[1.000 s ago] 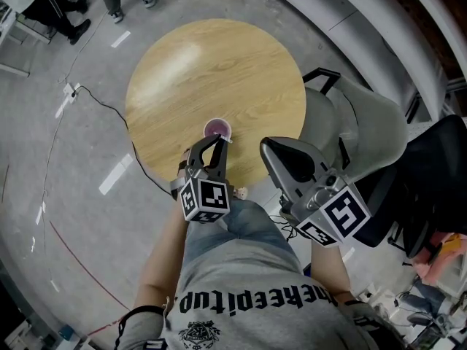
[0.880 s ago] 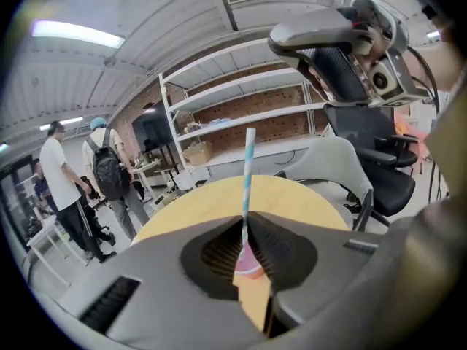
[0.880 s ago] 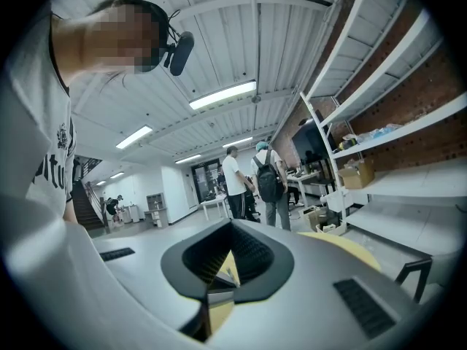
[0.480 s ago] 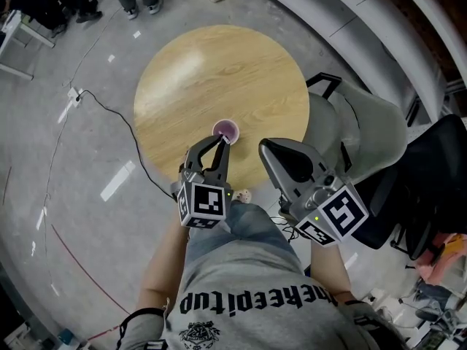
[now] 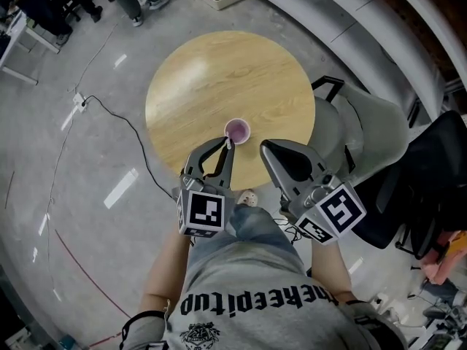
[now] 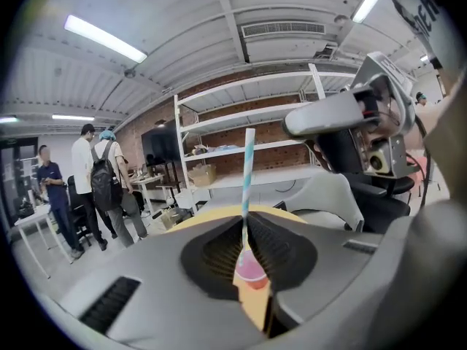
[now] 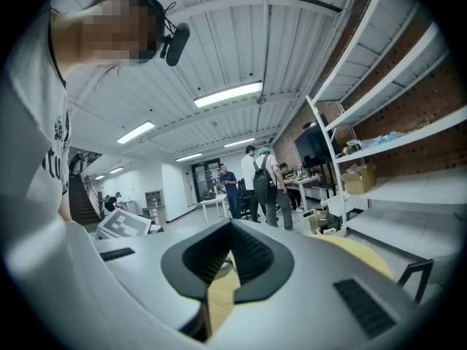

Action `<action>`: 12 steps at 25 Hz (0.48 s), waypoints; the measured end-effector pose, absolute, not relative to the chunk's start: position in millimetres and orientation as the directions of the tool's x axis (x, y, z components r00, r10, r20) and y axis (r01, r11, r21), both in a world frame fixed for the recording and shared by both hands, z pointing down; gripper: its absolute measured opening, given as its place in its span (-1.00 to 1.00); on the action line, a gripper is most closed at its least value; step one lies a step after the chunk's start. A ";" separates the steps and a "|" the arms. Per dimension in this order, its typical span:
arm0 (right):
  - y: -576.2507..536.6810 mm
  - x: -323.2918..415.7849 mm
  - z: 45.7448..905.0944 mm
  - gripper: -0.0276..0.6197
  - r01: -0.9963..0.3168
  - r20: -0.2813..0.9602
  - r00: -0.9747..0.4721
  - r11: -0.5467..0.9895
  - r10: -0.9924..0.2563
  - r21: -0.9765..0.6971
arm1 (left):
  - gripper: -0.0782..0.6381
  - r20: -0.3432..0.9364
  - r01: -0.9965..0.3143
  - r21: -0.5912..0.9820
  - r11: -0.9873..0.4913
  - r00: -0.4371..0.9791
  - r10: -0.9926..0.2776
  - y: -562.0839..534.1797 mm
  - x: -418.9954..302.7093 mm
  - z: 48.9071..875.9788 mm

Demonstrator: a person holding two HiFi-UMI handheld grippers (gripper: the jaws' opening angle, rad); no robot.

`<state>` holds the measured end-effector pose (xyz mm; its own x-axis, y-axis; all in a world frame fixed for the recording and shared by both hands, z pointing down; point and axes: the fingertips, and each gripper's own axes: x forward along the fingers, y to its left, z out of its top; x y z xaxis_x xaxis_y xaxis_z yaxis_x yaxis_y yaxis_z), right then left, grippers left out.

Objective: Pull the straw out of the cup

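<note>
Jaws of the left gripper (image 6: 245, 221) are pressed on the striped straw (image 6: 248, 168), which rises upright above them; its lower end hangs over the pink cup (image 6: 250, 270) on the table (image 5: 211, 71). On the right gripper (image 7: 232, 226) the jaws are together, holding nothing

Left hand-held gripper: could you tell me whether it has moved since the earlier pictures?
Yes. The left hand-held gripper, shut on the straw, has pulled back from the cup toward the table's near edge, rising.

Open tabletop (image 5: 211, 79) surrounds the cup (image 5: 237, 130); a chair (image 5: 365, 130) flanks its right edge.
</note>
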<state>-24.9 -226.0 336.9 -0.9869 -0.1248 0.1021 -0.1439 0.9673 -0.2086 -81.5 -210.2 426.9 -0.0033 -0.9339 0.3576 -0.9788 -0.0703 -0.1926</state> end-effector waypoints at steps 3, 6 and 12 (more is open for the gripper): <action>-213.7 -29.2 338.8 -0.87 -0.152 0.108 -0.985 0.968 -0.132 -0.201 | -0.61 0.327 -0.982 -0.174 -0.073 0.012 -0.945 -197.0 -83.2 414.4; -204.2 -33.3 337.6 -0.87 -0.161 0.112 -0.984 0.968 -0.142 -0.193 | -0.61 0.286 -0.984 -0.154 -0.085 0.038 -0.957 -188.1 -83.9 397.4; -181.5 -40.2 330.2 -0.87 -0.178 0.112 -0.981 0.968 -0.159 -0.178 | -0.61 0.236 -0.993 -0.071 -0.091 0.072 -0.969 -163.4 -86.7 367.4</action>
<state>-40.2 -181.5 330.2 -0.9808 -0.1595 0.1120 -0.1777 0.9678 -0.1783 -86.7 -163.4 367.4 0.0717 -0.9690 0.2363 -0.9934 -0.0907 -0.0707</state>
